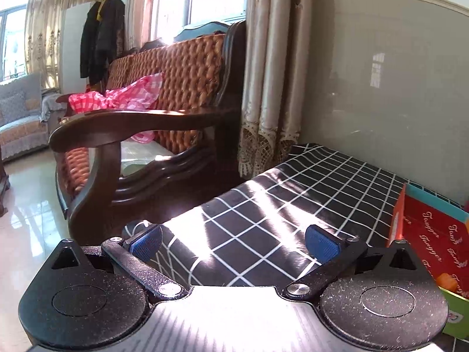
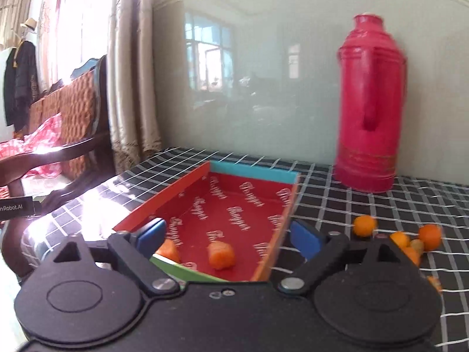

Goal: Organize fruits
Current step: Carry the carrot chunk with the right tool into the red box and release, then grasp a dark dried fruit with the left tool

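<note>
The loose oranges (image 2: 404,239) lie on the cloth (image 2: 366,202) to the right of the right gripper (image 2: 227,234), whose jaws stand apart and empty over the box (image 2: 228,214), where two oranges (image 2: 221,254) already sit. The left gripper (image 1: 234,239), also apart, hangs farther off. The box's right wall lies between; a red flask (image 2: 370,105) stands behind
</note>
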{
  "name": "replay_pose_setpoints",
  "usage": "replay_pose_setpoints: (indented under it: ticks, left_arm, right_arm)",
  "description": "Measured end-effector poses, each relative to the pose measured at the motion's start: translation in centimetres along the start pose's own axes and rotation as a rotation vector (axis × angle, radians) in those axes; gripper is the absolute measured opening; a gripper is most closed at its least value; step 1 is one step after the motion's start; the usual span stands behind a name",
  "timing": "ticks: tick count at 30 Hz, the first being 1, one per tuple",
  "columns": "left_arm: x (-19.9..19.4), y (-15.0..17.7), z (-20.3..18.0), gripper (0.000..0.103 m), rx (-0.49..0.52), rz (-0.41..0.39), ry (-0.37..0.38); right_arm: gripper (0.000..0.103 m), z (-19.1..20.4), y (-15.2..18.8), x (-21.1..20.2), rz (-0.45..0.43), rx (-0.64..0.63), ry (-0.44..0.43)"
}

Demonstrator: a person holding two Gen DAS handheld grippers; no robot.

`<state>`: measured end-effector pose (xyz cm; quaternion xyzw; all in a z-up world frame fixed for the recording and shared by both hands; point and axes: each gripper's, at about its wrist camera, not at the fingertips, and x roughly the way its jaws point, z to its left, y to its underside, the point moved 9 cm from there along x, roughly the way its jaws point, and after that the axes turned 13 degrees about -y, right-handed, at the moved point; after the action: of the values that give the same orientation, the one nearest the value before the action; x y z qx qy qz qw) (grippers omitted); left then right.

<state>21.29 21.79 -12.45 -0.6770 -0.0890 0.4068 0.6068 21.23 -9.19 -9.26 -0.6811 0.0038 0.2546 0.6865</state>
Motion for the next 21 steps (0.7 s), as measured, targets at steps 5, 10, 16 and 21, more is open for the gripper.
replay_pose_setpoints:
  ticks: [5,10,16,21]
  left_arm:
    - [-3.5,0.1,-4.8,0.103,0.076,-0.059,0.137]
    - [-7.7,1.3,-10.5,0.103,0.154,-0.096,0.301]
    - [-13.8,4.0,-17.1,0.103,0.265,-0.137,0.507]
    - [-17.9,7.3,-21.8,0.103,0.344,-0.099,0.648]
  right_arm:
    - [0.097,-4.2,-0.6,-4.3,-0.075,-0.054,0.224]
    - [0.097,-9.9,0.0,-8.0,-0.097,0.002,0.471]
    - [0.097,-16.0,1.9,-13.3,-0.12,0.035,0.795]
    - [0.097,-19.4,3.4,-16.5,-0.112,0.095,0.89]
